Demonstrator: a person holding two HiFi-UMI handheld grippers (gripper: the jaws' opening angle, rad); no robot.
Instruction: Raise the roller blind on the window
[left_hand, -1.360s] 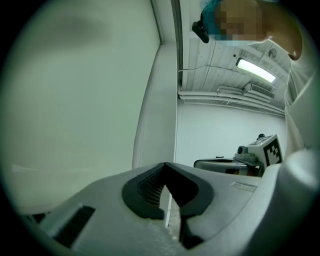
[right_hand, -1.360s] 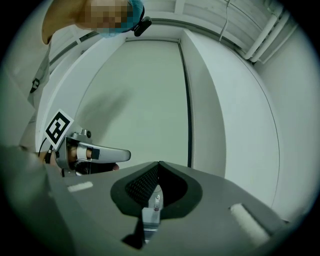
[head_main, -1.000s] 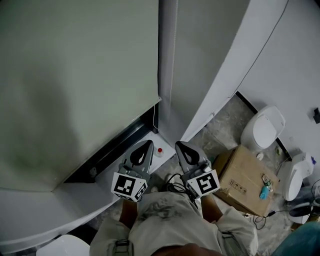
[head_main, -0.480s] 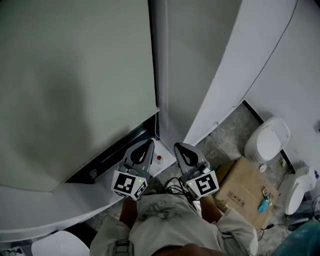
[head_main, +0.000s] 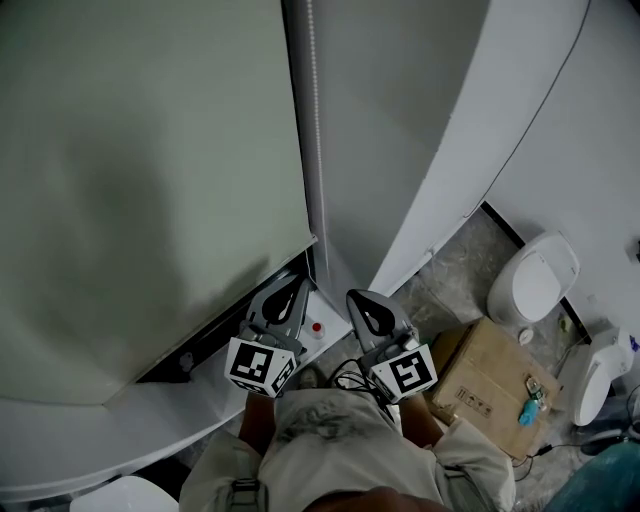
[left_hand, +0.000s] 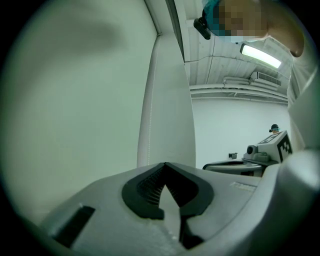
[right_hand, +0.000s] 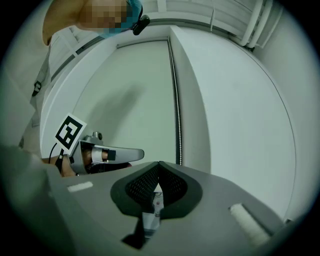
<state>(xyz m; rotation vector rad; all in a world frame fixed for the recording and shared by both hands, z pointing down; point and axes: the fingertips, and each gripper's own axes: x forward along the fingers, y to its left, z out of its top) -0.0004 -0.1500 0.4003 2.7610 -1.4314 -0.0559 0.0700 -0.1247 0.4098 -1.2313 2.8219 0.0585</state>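
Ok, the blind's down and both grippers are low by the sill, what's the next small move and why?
Probably open the right gripper and raise it to the bead chain. That chain hangs just right of the roller blind, which reaches almost to the sill. Both the right and the left gripper are shut on nothing, low down, the right one nearer the chain.

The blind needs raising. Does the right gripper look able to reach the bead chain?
Probably yes: the bead chain hangs exposed above the right gripper, nothing between; its shut jaws must open first.
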